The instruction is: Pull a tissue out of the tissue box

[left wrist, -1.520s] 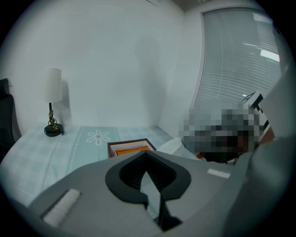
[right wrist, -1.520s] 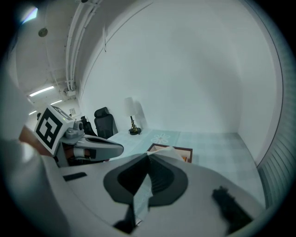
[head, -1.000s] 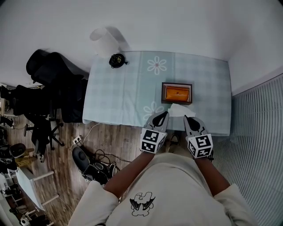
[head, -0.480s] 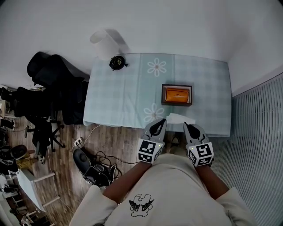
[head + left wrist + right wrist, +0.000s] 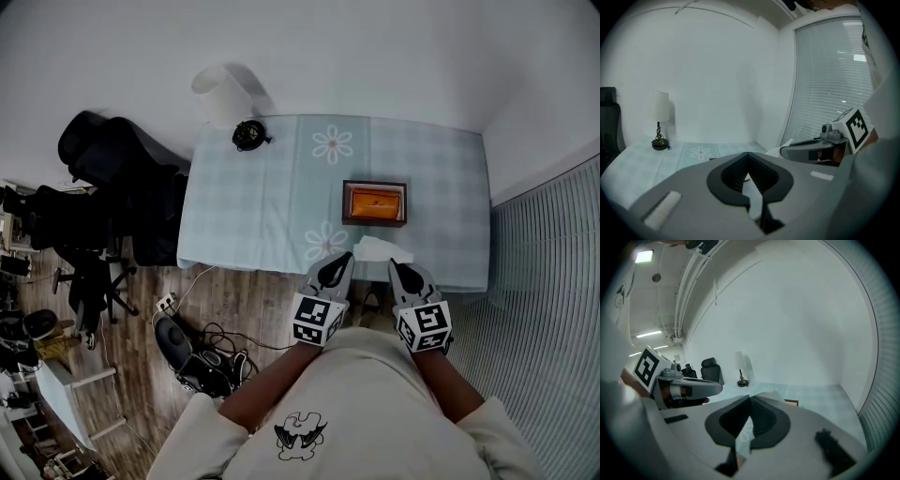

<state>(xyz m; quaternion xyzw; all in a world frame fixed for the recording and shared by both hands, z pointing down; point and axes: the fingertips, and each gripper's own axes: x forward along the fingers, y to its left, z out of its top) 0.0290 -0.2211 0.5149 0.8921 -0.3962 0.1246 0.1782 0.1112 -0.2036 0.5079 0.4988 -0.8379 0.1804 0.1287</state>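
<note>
Just in front of the tissue box (image 5: 375, 202): right tool (image 5: 396, 265) clenched on a tissue (image 5: 380, 248), already clear of the box, at the near edge of the worktop (image 5: 253, 197). Left tool (image 5: 346, 255) beside it, clenched as well; hold on the tissue not clear. Likely faults: tearing, from two tools pulling apart; slipping to the floor, from so thin a pinch. Count, near to far: two tools, one tissue, one box, one lamp (image 5: 220, 94) far left behind the box.

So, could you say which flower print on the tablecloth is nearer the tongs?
The near flower print, just ahead of the left tongs; the far flower print lies farther away than the tissue box.
</note>
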